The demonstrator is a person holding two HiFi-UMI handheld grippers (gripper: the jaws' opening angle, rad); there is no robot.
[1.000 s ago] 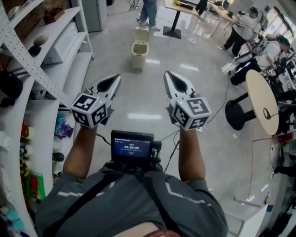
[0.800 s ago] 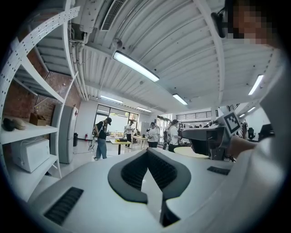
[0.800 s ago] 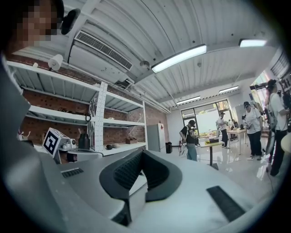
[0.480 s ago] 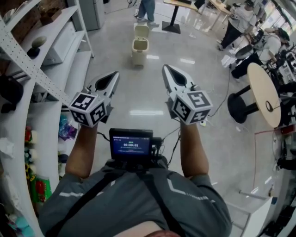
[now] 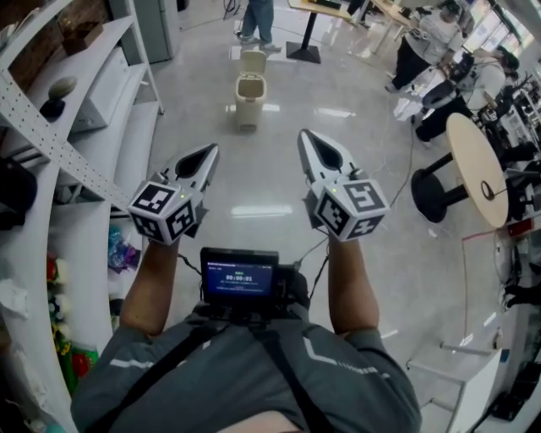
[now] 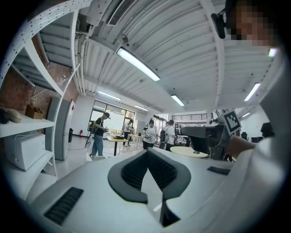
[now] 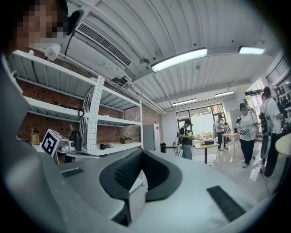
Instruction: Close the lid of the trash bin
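A small beige trash bin (image 5: pixel 247 95) stands on the shiny floor well ahead of me, its lid (image 5: pixel 253 61) tipped up and open. Both grippers are held out at chest height, far short of the bin. The left gripper (image 5: pixel 212 150) and right gripper (image 5: pixel 304 135) point forward side by side, each with its jaws together and nothing between them. In the left gripper view the left gripper (image 6: pixel 147 152) shows its dark pads meeting at the tip; the right gripper (image 7: pixel 141 152) looks the same in its own view. Neither gripper view shows the bin.
White shelving (image 5: pixel 80 127) with boxes and small items runs along my left. A round table (image 5: pixel 478 165) and a black stool (image 5: pixel 435 203) stand at the right, with several people beyond. A person (image 5: pixel 256 17) stands just behind the bin. A cable (image 5: pixel 406 199) trails across the floor.
Both grippers stay shut and side by side, sitting slightly lower in the head view than half a second ago. The view has shifted a little; the bin has not moved.
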